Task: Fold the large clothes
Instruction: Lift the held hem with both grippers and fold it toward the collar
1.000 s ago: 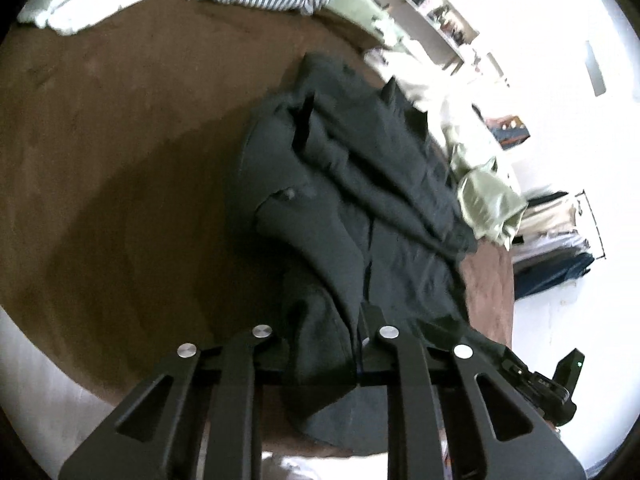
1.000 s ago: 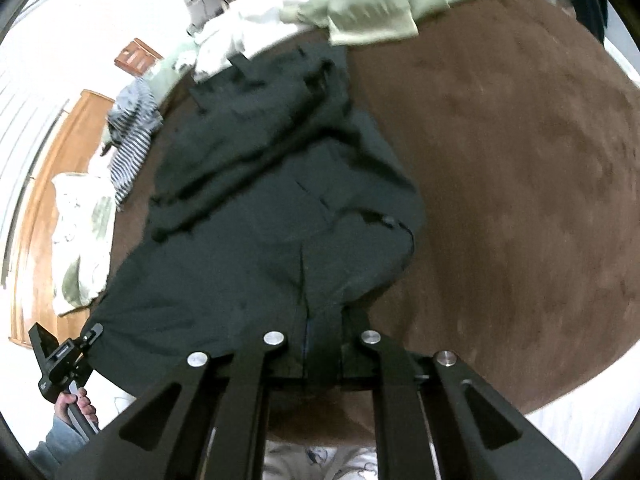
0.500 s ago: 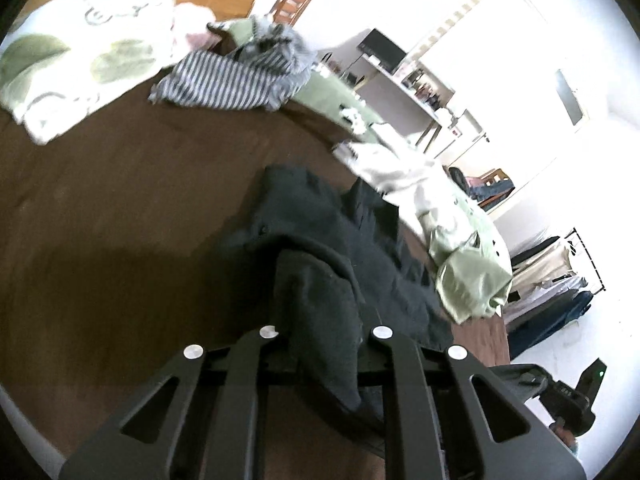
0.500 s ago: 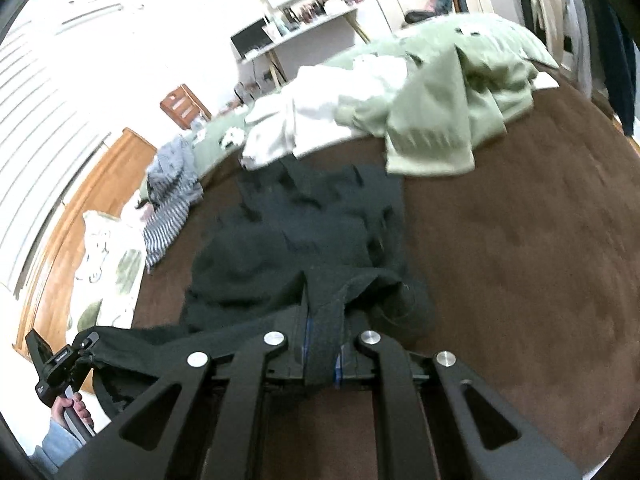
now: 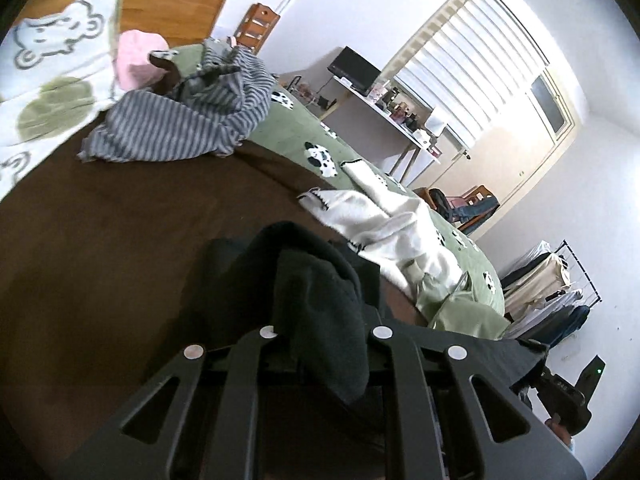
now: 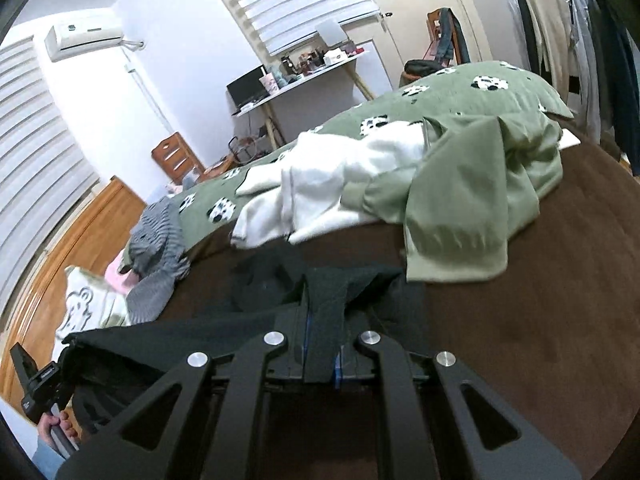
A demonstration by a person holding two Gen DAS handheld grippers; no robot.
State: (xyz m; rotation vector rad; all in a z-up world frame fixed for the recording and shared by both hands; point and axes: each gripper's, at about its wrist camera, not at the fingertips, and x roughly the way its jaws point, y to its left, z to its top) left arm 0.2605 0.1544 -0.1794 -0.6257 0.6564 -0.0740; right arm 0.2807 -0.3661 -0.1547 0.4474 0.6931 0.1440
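On the brown blanket (image 6: 540, 340) that covers the bed, a dark garment (image 5: 320, 304) is held up at its near edge by both grippers, its far part resting bunched on the blanket. The left gripper (image 5: 324, 344) has its fingers nearly closed on a thick fold of the cloth, which hangs between them; the right gripper (image 6: 322, 344) is likewise clamped on a narrow doubled strip of the same garment (image 6: 328, 312). Between the two grips the edge spans as a slack, sagging band. The fabric looks soft, limp and fairly heavy for cloth, probably a knit or fleece: it will drape and drag rather than hold a crease, so corners or hems give the surest hold, with both grips kept level. No containers appear; loose clothing lies beyond, namely a striped garment (image 5: 180, 120), a white garment (image 6: 320, 188) and a pale green garment (image 6: 460, 208), all close to the dark one's far edge, so the fold could catch them.
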